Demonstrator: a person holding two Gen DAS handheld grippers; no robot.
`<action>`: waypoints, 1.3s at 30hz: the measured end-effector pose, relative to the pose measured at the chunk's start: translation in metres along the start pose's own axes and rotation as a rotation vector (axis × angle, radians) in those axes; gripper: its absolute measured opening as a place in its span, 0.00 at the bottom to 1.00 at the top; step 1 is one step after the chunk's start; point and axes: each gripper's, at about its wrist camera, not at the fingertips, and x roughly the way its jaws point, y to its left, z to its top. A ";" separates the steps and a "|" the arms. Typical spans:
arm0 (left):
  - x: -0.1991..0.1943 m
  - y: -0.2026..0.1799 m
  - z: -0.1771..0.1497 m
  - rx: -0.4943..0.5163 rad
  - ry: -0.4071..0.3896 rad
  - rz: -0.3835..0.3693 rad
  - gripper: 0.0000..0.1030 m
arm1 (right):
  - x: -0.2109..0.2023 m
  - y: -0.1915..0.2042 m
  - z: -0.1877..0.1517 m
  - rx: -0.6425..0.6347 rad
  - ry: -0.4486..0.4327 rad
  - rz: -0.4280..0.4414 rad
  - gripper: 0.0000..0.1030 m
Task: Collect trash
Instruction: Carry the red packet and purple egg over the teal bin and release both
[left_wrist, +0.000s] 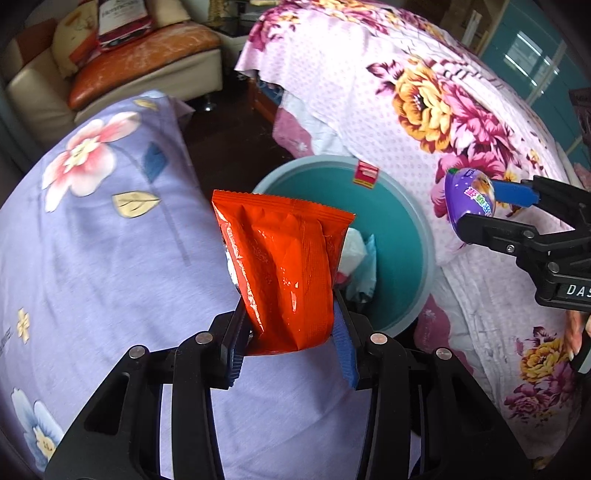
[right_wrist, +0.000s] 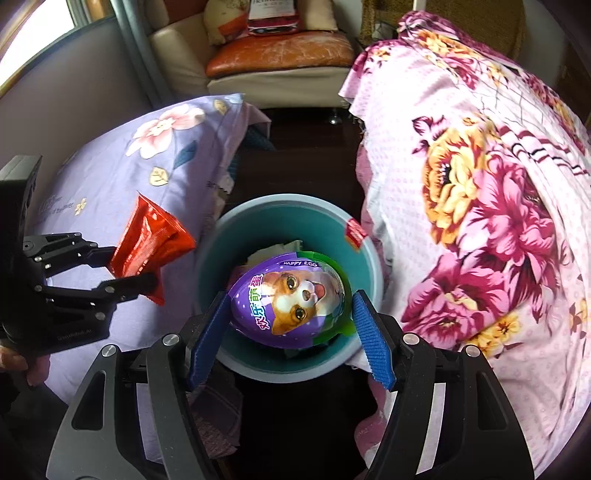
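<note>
My left gripper (left_wrist: 291, 332) is shut on a red snack wrapper (left_wrist: 284, 273), held above the lilac bedding beside a teal waste bin (left_wrist: 399, 236). The bin holds crumpled white and pale trash (left_wrist: 356, 254). My right gripper (right_wrist: 291, 317) is shut on a purple egg-shaped package (right_wrist: 291, 302) with a dog picture, held right over the bin (right_wrist: 365, 266). The right gripper also shows in the left wrist view (left_wrist: 476, 206) with the egg (left_wrist: 469, 195), at the bin's right. The left gripper (right_wrist: 144, 273) with the wrapper (right_wrist: 147, 243) shows in the right wrist view, left of the bin.
A lilac floral bed cover (left_wrist: 92, 240) lies left of the bin and a pink floral cover (left_wrist: 461, 110) right of it. A dark floor gap (right_wrist: 306, 155) runs between them. A cream sofa with an orange cushion (right_wrist: 277, 55) stands at the back.
</note>
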 end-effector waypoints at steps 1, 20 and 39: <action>0.004 -0.003 0.003 0.005 0.004 -0.005 0.41 | 0.001 -0.003 0.001 0.003 0.002 0.000 0.62; 0.010 -0.002 0.020 -0.001 -0.045 0.032 0.89 | 0.010 -0.020 0.012 0.029 0.018 -0.021 0.62; -0.014 0.049 0.002 -0.114 -0.073 0.094 0.96 | 0.031 -0.002 0.023 0.025 0.057 -0.013 0.72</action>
